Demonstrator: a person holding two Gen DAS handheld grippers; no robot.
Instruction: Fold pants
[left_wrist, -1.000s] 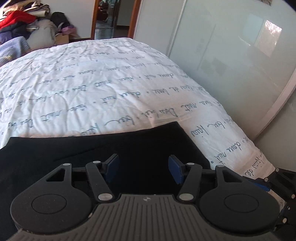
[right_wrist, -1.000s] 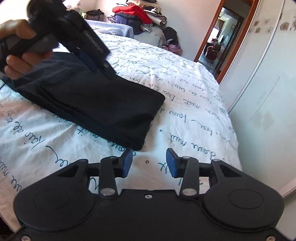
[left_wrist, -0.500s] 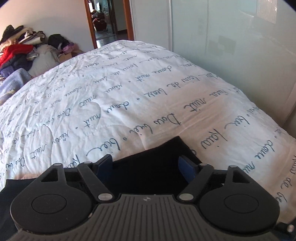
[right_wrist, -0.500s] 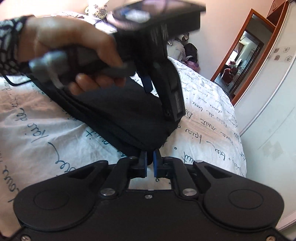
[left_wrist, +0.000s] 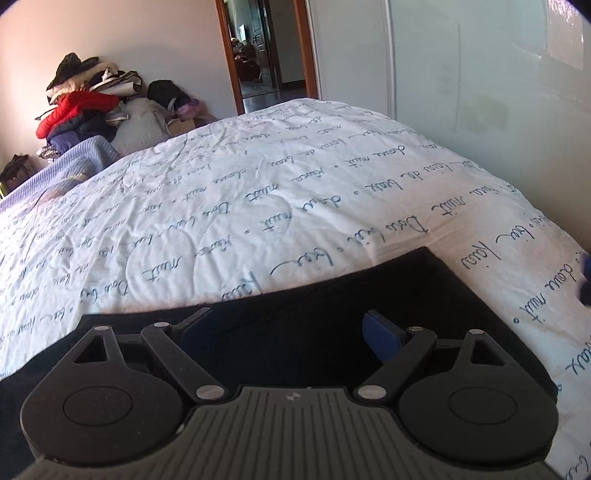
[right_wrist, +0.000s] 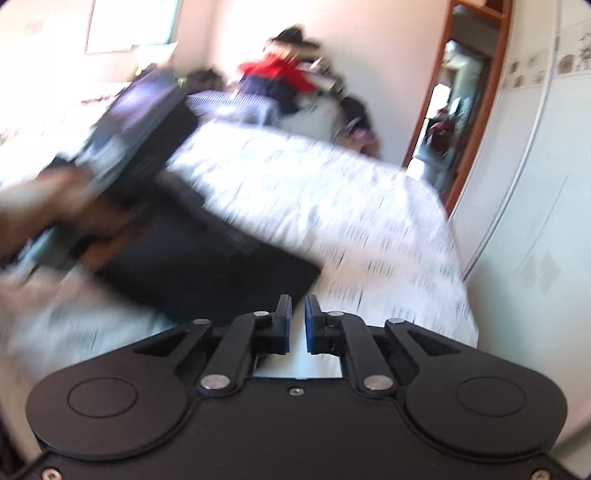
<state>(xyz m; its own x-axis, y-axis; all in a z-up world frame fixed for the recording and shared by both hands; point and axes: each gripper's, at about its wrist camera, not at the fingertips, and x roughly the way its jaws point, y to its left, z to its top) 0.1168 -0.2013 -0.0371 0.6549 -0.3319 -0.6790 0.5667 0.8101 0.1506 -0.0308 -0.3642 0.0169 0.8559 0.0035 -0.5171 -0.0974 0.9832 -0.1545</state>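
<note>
We have the dark pants lying folded into a flat slab near the right edge of the bed, on its white script-printed duvet, with one squared corner pointing toward the far end.

Our left gripper hovers low over the pants with its jaws spread wide and opening; the fabric lies beneath them but the pads press on nothing. Our right gripper sits off the near corner of the slab, its jaws only a narrow slit apart and opening, with only pale duvet showing through the gap; it grips no cloth.

To finish this step well, we judge we should lift both grippers straight clear so no pad drags the top layer, check that the edges line up, and press flat any bulge rather than tugging a corner. The right wrist view is badly blurred, so we would not trust it for alignment.

Counting: one pair of pants, two grippers, one hand visible on the left gripper's handle, one bed, one heap of clothes by the far wall, one open doorway.
</note>
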